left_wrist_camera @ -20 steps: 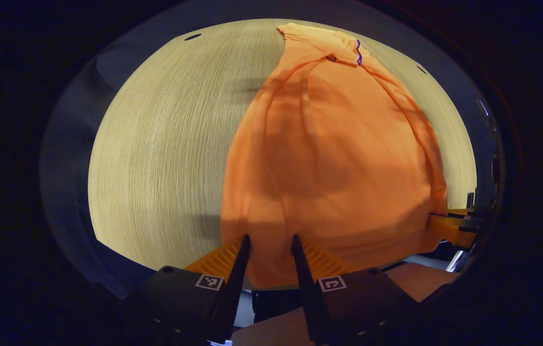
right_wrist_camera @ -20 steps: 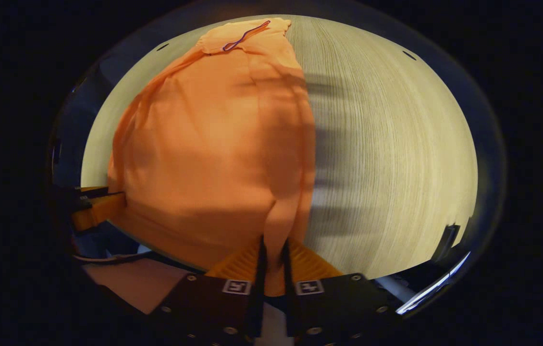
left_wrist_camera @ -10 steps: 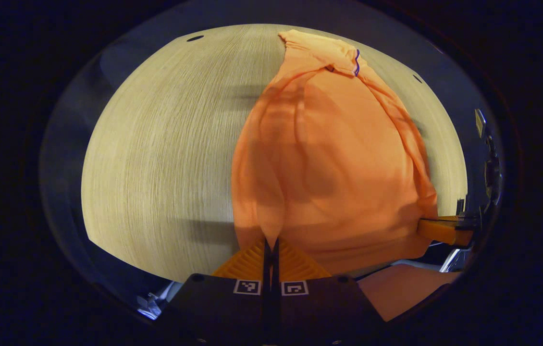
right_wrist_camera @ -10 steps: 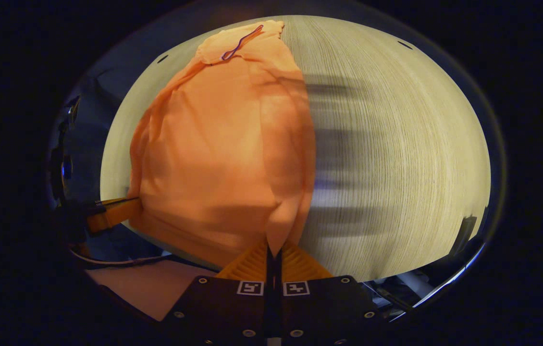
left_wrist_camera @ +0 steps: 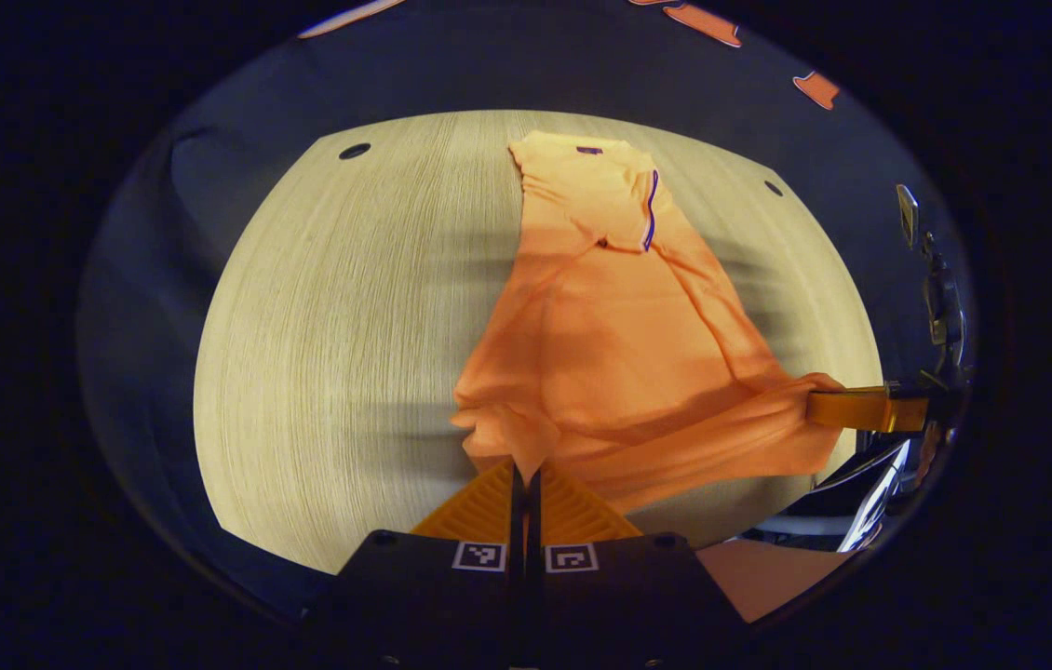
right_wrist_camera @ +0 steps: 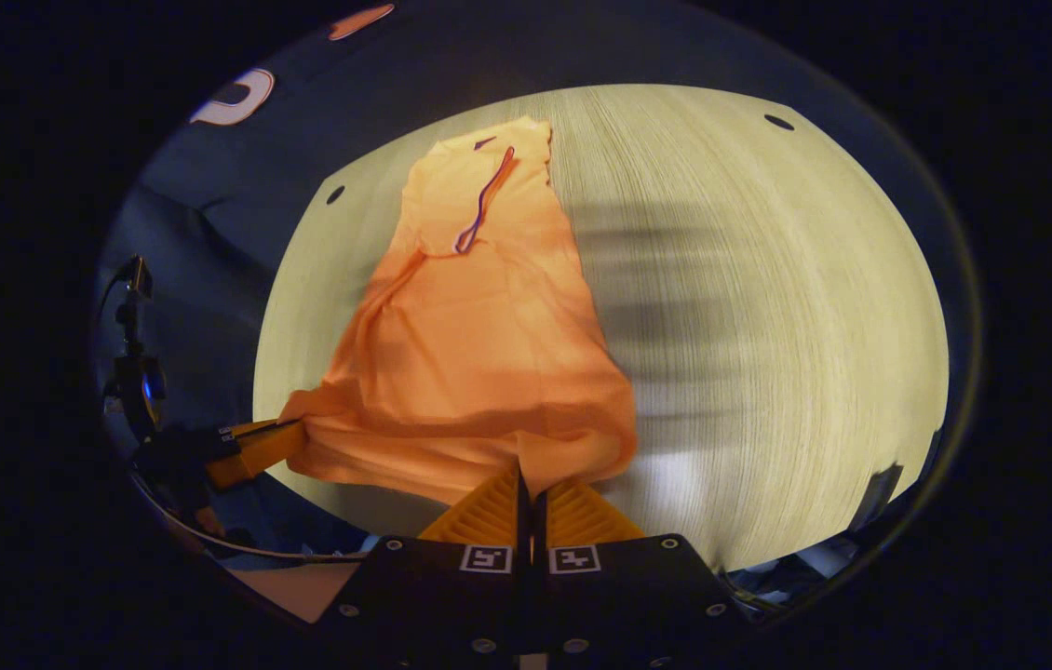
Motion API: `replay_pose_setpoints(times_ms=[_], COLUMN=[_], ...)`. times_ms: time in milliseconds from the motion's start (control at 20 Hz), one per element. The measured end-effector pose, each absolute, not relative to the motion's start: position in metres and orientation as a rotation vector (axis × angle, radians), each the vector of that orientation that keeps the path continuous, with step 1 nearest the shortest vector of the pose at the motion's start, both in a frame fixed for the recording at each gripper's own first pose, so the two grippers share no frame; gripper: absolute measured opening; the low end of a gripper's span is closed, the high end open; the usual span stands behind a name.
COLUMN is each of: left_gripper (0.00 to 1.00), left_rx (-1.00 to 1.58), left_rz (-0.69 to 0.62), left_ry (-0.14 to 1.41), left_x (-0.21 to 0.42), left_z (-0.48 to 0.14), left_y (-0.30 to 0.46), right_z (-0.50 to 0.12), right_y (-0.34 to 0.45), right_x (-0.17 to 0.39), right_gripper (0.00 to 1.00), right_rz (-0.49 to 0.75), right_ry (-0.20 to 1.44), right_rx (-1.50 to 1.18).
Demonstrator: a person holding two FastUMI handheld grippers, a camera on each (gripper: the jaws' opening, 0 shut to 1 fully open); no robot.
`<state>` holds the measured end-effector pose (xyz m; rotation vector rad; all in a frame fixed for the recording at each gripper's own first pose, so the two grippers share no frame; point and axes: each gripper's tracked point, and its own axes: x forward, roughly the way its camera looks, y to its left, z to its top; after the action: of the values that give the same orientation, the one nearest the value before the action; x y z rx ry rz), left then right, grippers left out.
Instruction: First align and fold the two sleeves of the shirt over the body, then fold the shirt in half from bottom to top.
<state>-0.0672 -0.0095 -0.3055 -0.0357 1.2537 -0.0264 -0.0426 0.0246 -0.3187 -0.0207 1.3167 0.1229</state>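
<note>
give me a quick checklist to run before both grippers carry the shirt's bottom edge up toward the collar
1. Left gripper shut on the shirt at a bottom corner: ok.
2. Right gripper shut on the other bottom corner: ok.
3. Sleeves folded over the body: ok on outline, the shirt lies as a narrow strip; whether they are aligned, cannot tell.
4. Collar end lying flat on the table: ok.
5. Bottom edge taut between the grippers: not ok, it sags and bunches near each corner.
6. Fabric layers all caught in each grip: cannot tell.
</note>
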Motion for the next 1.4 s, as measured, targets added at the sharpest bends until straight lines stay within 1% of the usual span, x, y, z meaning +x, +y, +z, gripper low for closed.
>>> replay_pose_setpoints(times_ms=[350,650,800,1000,1200,1400], left_gripper=[0.01,0.01,0.01,0.01,0.01,0.01], left_rx=[-0.045,-0.068,-0.093,-0.116,-0.083,-0.070], left_rz=[-0.036,-0.030,-0.024,-0.024,-0.025,-0.023], left_ry=[1.141,1.044,1.023,1.001,0.951,0.933], left_x=[0.008,0.078,0.108,0.155,0.209,0.251], left_z=[-0.276,-0.258,-0.255,-0.254,-0.250,-0.262], left_y=[-0.010,-0.013,-0.012,-0.008,-0.004,-0.001], right_z=[-0.280,-0.252,-0.242,-0.236,-0.238,-0.246], right_y=[0.035,0.041,0.044,0.042,0.043,0.042], right_x=[0.034,0.101,0.137,0.184,0.227,0.264], right_gripper=[0.00,0.00,0.00,0.00,0.00,0.00], right_rz=[0.147,0.159,0.160,0.132,0.115,0.093], right_ry=[1.187,1.082,1.037,0.994,0.969,0.958], right_rx=[0.021,-0.026,-0.045,-0.022,-0.011,-0.006])
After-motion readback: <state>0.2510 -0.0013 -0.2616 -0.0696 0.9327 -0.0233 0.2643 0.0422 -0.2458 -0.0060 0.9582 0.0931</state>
